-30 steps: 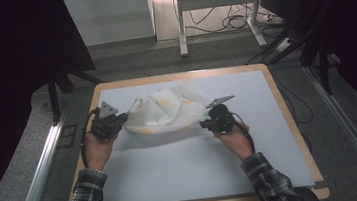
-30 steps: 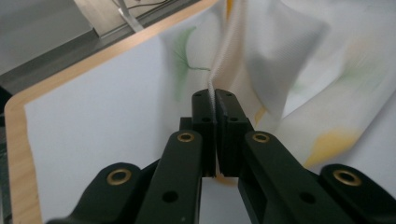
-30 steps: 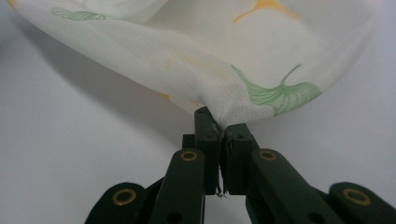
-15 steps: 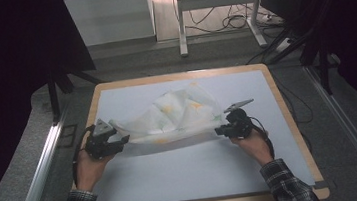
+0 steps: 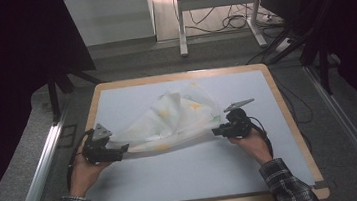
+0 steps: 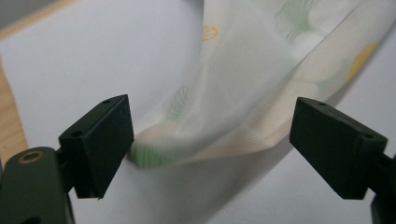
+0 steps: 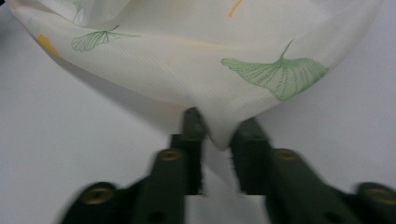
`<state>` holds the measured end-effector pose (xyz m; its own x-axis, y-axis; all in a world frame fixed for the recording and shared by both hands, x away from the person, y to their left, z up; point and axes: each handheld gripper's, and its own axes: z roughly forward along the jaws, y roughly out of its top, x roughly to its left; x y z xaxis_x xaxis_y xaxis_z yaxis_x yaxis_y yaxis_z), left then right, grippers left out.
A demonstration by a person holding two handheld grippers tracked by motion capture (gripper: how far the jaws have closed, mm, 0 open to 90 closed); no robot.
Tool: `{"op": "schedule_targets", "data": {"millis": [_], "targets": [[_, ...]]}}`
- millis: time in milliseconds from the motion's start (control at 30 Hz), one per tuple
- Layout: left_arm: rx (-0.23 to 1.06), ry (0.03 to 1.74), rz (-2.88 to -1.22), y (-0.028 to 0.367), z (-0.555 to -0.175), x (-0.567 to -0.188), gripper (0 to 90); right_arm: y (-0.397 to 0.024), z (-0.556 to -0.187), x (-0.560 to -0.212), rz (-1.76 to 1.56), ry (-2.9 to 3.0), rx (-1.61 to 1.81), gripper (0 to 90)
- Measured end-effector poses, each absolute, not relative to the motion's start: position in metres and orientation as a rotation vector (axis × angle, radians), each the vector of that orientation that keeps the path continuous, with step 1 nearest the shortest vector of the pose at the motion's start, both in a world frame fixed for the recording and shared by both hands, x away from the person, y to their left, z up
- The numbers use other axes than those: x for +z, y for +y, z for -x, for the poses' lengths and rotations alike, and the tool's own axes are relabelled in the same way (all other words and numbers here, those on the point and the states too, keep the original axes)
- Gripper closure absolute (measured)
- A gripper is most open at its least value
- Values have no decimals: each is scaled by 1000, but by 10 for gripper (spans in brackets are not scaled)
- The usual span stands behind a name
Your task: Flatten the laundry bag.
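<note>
Cloth [image 5: 173, 121] with green leaves and yellow spots lies on the pale table [image 5: 194, 174], bunched up high in the middle and stretched out between the two claws. The left claw [image 5: 121, 150] is at the cloth's left end. Its jaws have just been opening and now stand wide apart. In the left gripper view the cloth's end [image 6: 224, 126] lies loose between them; it sits just beside one jaw and well away from the other, and neither jaw squeezes it. The right claw [image 5: 216, 130] is at the cloth's right end. In the right gripper view its jaws are almost closed, and a small corner of the cloth [image 7: 219, 126] hangs down into the narrow gap, pinched there.
</note>
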<state>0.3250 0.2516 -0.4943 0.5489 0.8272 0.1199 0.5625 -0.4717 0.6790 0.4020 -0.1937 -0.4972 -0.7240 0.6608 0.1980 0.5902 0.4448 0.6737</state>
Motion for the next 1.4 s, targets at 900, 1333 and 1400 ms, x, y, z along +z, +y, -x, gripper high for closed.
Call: {"op": "schedule_targets", "data": {"millis": [900,1333,1400], "targets": [[590,1314,-1969,253,-389,-487,468,-201,-460,-436,-1227,2353,1126,587],[517,1258,-1946,286,-336,-507,233,-218,-449,-488,-1217,2401,1178,501],[495,1246,-2002,281,-338,-515,232,-210,-456,-497,-1201,2411,1159,463]]}}
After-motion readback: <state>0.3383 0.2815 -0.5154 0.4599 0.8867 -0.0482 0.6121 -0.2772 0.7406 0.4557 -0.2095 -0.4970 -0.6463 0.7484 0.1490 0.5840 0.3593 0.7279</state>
